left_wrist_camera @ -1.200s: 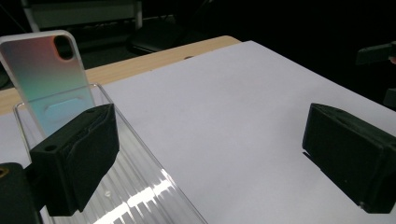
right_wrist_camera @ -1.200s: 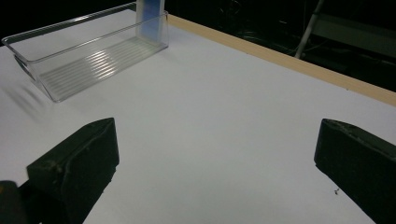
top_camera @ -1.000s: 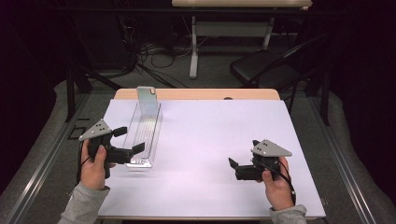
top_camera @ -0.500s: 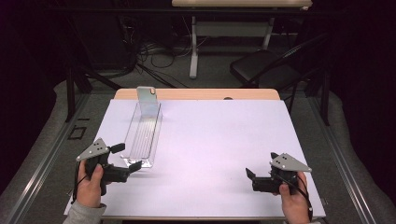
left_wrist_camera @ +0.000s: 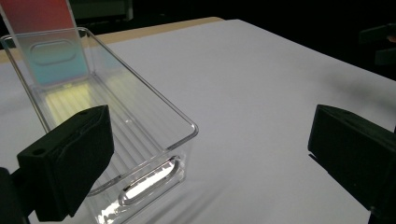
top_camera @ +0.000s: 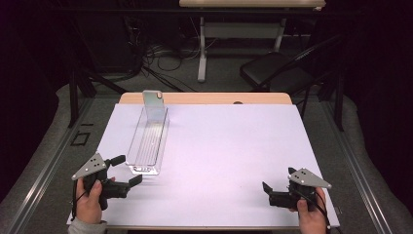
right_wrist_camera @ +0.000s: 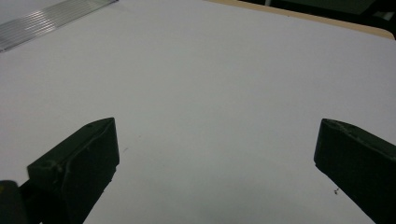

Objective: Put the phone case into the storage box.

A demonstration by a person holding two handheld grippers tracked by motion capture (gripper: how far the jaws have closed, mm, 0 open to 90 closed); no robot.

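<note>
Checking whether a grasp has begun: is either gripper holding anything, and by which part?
Nothing is held: left gripper and right gripper are open, apart from the clear tray.

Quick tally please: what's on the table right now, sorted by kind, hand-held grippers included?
Clear plastic bin: 1
Upright card at the bin's far end: 1
Hand-held grippers: 2, the left hand-held gripper and the right hand-held gripper, both open
Total: 4
</note>
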